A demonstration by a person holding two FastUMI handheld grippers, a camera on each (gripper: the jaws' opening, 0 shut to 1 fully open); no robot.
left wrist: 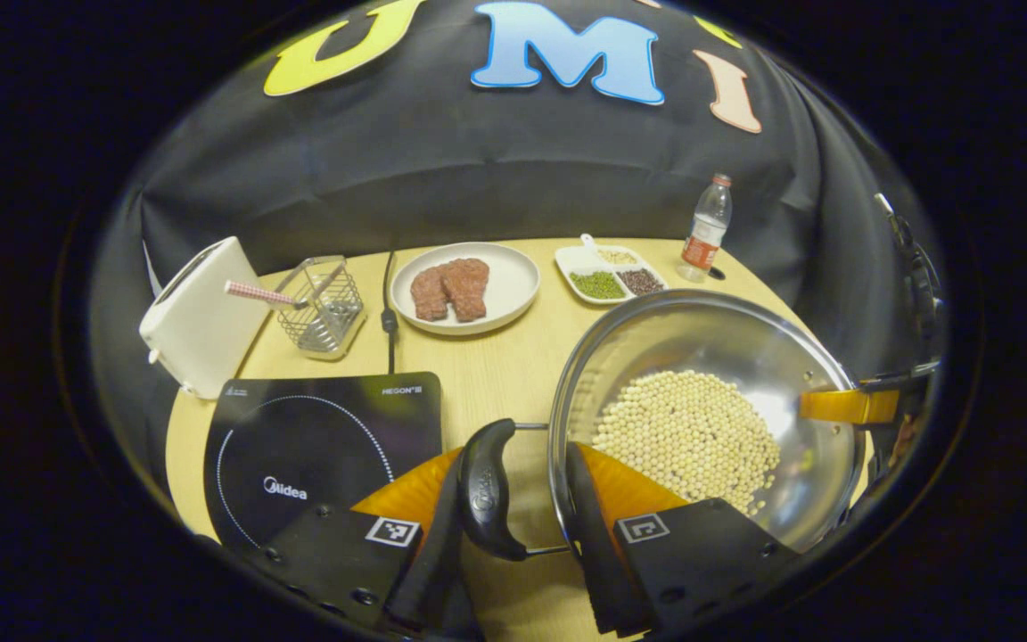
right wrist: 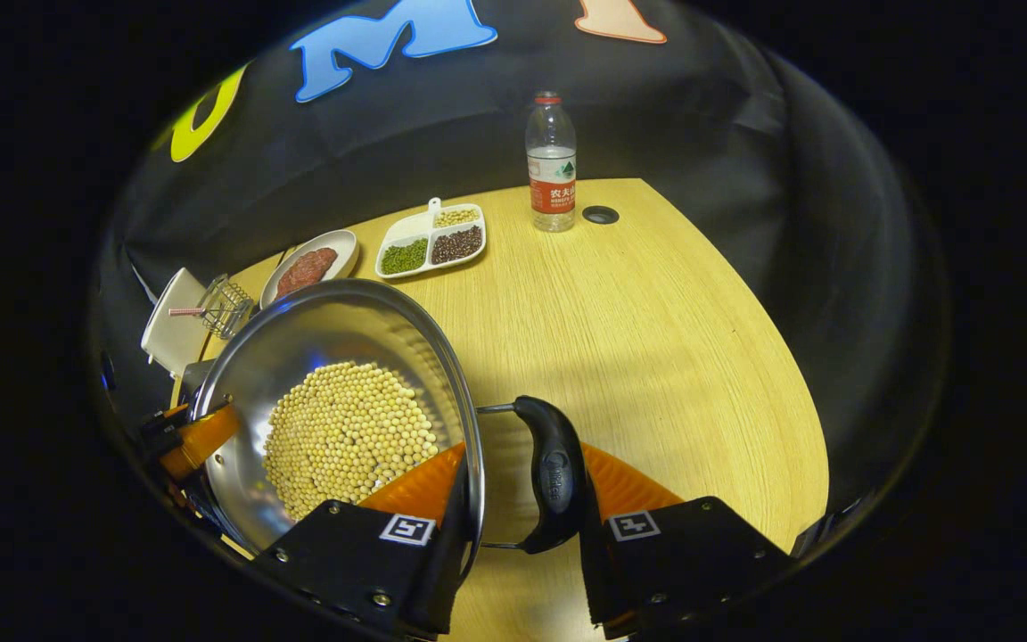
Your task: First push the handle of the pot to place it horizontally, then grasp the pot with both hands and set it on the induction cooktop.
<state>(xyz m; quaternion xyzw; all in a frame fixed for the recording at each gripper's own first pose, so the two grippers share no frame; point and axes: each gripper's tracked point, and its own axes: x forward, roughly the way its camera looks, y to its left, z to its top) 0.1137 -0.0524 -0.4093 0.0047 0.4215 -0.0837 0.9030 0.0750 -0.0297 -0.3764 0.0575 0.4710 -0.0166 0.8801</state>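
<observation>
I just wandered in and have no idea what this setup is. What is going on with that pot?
A person is working a two-finger tool in each hand on a steel pot holding pale beans. The left tool straddles one black side handle and the rim; the right tool does the same at the opposite handle. The pot is beside the induction cooktop, not on it. Farther back on the table stand a plate of meat, a divided dish and a water bottle.

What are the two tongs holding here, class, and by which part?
The pot of beans: the left tongs straddle one black side handle, the right tongs the other. Whether the fingers press cannot be told.
</observation>
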